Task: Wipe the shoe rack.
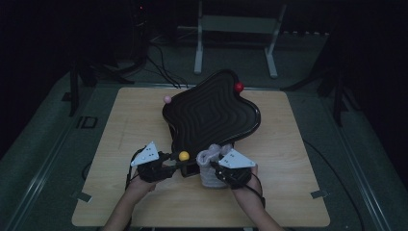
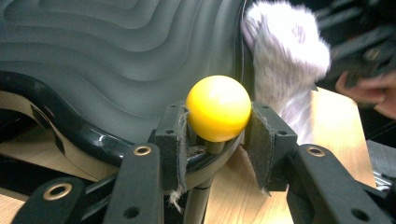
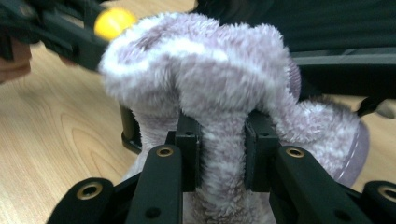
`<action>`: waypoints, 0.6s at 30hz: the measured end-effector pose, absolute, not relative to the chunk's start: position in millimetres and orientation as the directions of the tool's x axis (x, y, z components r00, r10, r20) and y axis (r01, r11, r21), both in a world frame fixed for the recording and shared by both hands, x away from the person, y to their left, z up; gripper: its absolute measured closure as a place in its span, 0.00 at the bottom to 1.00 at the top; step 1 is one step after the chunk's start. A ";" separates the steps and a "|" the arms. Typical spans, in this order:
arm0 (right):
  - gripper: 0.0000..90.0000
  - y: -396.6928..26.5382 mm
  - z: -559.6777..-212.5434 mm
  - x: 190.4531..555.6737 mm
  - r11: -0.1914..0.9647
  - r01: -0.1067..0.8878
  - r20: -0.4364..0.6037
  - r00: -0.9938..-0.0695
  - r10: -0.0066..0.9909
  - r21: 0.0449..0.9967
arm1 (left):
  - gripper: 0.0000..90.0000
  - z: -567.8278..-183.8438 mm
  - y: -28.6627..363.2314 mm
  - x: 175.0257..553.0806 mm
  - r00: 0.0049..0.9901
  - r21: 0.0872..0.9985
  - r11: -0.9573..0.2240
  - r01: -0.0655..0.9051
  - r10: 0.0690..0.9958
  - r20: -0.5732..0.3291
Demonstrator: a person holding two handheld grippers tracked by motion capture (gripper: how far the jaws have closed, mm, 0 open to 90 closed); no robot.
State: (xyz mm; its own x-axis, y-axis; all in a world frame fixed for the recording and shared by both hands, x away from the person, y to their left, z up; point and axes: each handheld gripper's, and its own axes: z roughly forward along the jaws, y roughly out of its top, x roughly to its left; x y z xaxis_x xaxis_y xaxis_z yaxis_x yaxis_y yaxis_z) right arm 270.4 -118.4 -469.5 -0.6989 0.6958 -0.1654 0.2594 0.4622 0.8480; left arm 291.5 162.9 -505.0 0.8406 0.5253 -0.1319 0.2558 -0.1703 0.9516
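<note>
Beside the wavy black tray (image 1: 211, 113), left claw (image 2: 219, 135) pinches a glossy yellow ball (image 2: 218, 108), right claw (image 3: 223, 154) seemingly fluffy cloth (image 3: 205, 79).

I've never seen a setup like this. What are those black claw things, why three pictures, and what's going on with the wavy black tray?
A person sits at a wooden table holding a hand-operated two-jaw gripper in each hand. One picture looks down from above; the other two come from cameras riding on each gripper, looking along its jaws. On the table stands a black wavy tray with ball-shaped knobs: red, pink and yellow. The left gripper has its jaws on either side of the yellow knob at the tray's near edge. The right gripper pinches a fluffy pale purple cloth beside the tray.
</note>
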 end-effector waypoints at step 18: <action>0.80 -97.8 -501.0 269.7 0.542 0.283 -0.189 -0.730 0.657 0.791 | 0.67 -505.0 162.9 291.7 0.839 0.952 -0.170 0.256 0.527 -0.132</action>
State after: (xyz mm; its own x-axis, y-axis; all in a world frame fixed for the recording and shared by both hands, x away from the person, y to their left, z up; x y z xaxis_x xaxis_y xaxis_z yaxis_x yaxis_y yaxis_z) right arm 269.7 -97.8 -501.0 -0.7303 0.6566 -0.1885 0.2833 0.5423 0.7910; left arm 291.7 162.9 -505.0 0.8395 0.5271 -0.1323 0.2565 -0.1698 0.9515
